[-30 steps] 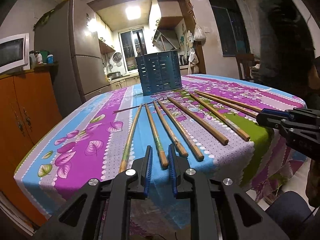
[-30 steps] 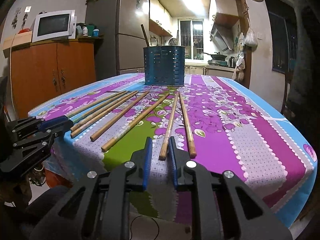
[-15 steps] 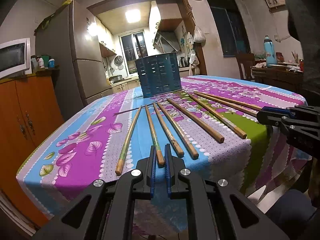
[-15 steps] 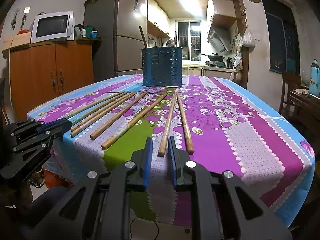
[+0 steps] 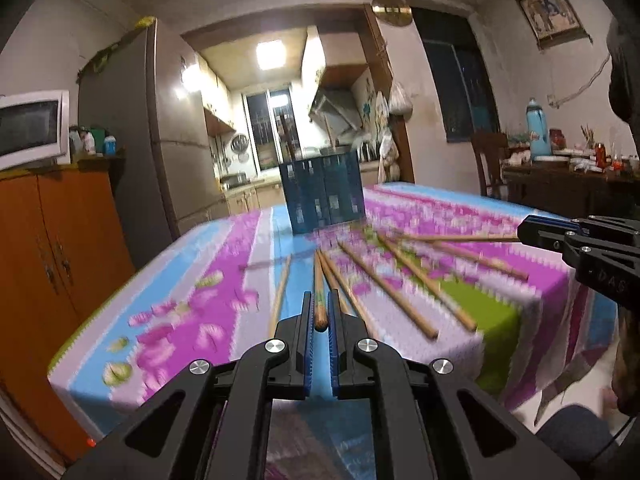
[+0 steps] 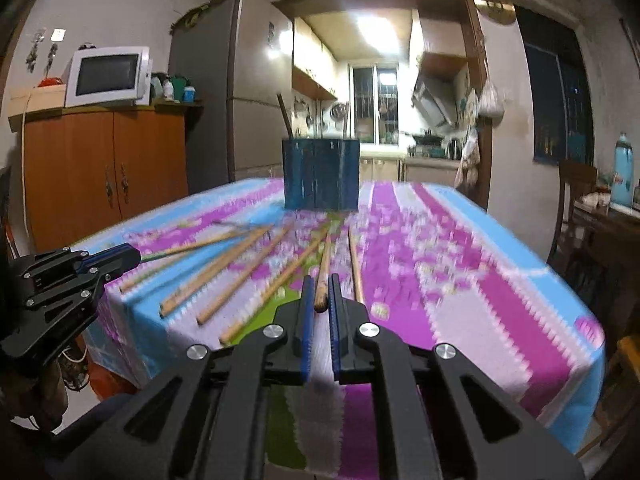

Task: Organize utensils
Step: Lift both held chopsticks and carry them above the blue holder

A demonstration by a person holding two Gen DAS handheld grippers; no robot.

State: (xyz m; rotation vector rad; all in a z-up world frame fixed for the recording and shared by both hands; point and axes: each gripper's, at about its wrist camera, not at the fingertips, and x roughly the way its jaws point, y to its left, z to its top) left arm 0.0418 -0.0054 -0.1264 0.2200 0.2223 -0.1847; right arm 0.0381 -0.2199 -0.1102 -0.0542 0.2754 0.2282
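Several wooden chopsticks lie fanned on the flowered tablecloth (image 5: 208, 280). My left gripper (image 5: 319, 304) is shut on the near end of one chopstick (image 5: 319, 292) and lifts it off the table; it also shows in the right wrist view (image 6: 120, 258). My right gripper (image 6: 321, 288) is shut on another chopstick (image 6: 325, 268) and lifts it; it also shows in the left wrist view (image 5: 532, 232). A blue slotted utensil holder (image 5: 322, 194) stands at the far middle of the table (image 6: 321, 174) with one dark stick in it.
Loose chopsticks (image 5: 384, 292) lie between the two grippers (image 6: 224, 276). An orange cabinet (image 6: 104, 168) with a microwave (image 6: 108, 76) and a fridge (image 5: 132, 140) stand at the left. A chair (image 6: 572, 200) and a cluttered side table (image 5: 568, 176) stand at the right.
Both grippers have moved forward, closed on a chopstick each and raised their near ends off the cloth. The views are now motion-blurred.
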